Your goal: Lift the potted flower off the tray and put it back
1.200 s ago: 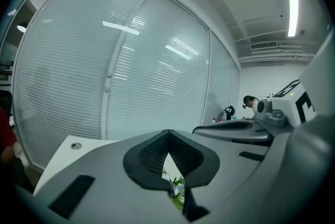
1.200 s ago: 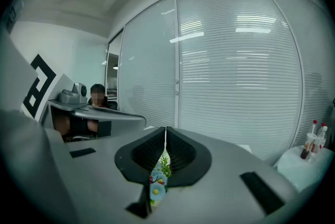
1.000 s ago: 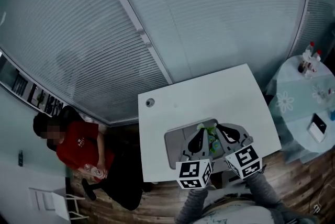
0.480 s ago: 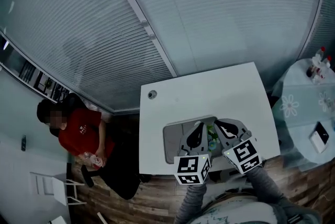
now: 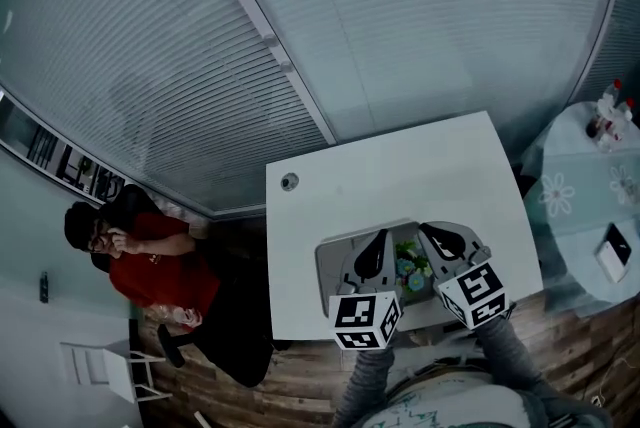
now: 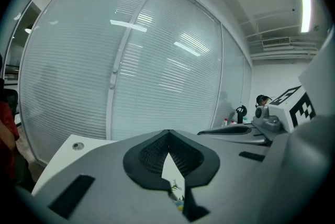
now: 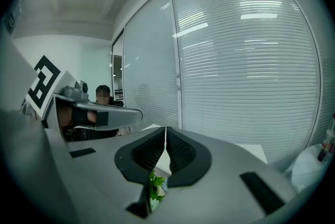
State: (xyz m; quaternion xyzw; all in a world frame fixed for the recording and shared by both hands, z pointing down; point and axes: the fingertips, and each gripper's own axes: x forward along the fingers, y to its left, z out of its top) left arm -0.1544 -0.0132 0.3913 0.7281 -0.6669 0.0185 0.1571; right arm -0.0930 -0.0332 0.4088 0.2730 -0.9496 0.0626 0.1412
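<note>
the potted flower (image 5: 410, 266) is placed on the grey tray (image 5: 334, 264), which lies at the near edge of the white table (image 5: 400, 171), a little towards the near right corner. the plant is found exactly between the two tools: it lies to the right of the left gripper (image 6: 168, 136) and to the left of the right gripper (image 7: 166, 131), and neither one can be called clearly nearer. from above, only the leaves and small blossoms are seen, so the pot is judged to stand upright, but this cannot be confirmed. both grippers are held over the tray side by side, pointed away from the person towards the far edge and tilted slightly downward, with their tips leaning a little towards each other. on each gripper the jaws are pressed together and nothing is held between them; only a small piece of the plant is seen below the closed tips in each gripper view. contact with the pot cannot be told. the lift is judged as not yet started, and it is expected that the pot must be taken from its two sides, either by one gripper after its jaws are parted or by both grippers together.
</note>
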